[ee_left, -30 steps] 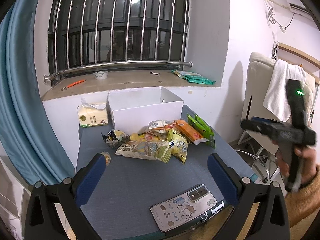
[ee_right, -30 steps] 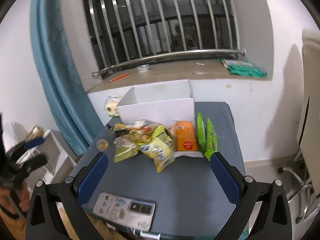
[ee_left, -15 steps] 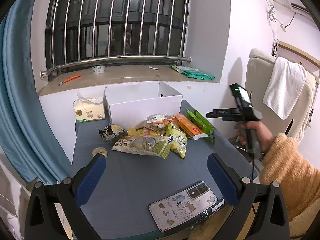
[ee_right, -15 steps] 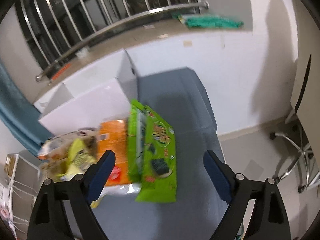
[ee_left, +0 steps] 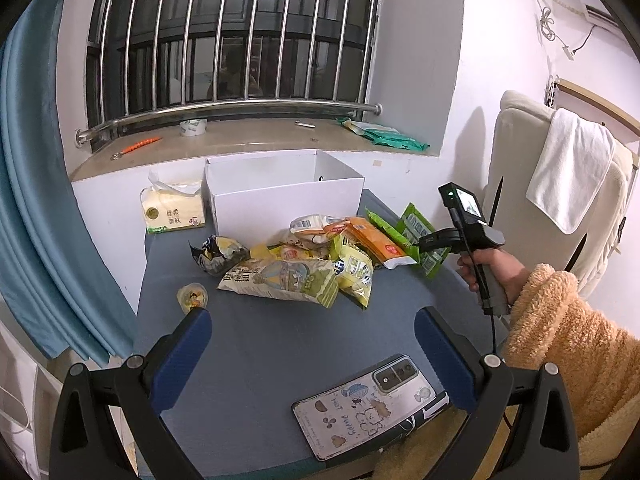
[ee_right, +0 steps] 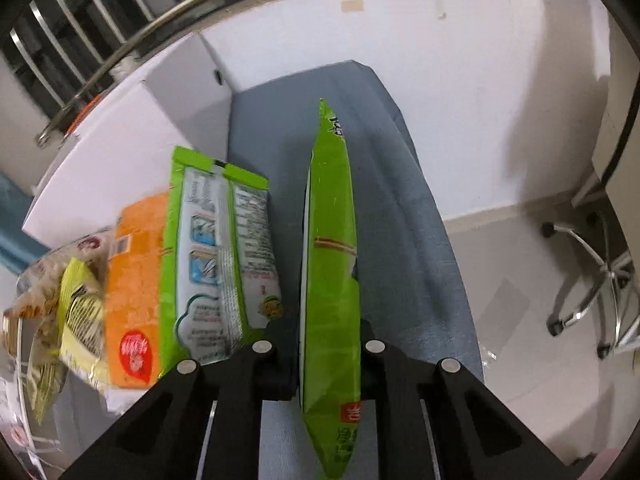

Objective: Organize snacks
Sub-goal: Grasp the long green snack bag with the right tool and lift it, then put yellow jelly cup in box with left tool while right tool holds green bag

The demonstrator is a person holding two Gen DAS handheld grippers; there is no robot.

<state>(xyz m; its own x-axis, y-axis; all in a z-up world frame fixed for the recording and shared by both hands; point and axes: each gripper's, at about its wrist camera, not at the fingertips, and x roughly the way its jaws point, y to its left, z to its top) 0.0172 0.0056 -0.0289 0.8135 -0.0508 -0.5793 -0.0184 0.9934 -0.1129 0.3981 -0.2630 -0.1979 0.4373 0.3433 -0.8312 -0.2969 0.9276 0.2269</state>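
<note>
A pile of snack packets [ee_left: 288,272] lies on the blue-grey table [ee_left: 260,352] in front of an open white box [ee_left: 280,204]. My right gripper [ee_right: 330,344] is shut on a green packet [ee_right: 332,240], which stands on edge between the jaws at the pile's right end. In the left wrist view the right gripper [ee_left: 424,244], held by a hand in a fuzzy tan sleeve, pinches that green packet [ee_left: 420,228]. A second green packet [ee_right: 216,264] and an orange packet [ee_right: 134,280] lie just left of it. My left gripper [ee_left: 314,340] hangs open above the table's near part, holding nothing.
A phone [ee_left: 364,404] in a cartoon case lies by the table's front edge. A tissue pack [ee_left: 172,212] sits left of the box, and a small round cup [ee_left: 192,296] left of the pile. A chair with a white towel [ee_left: 572,168] stands to the right.
My right gripper came down to the right end of the pile and closed on a green packet, which now stands on edge. The left gripper has stayed put and open.
</note>
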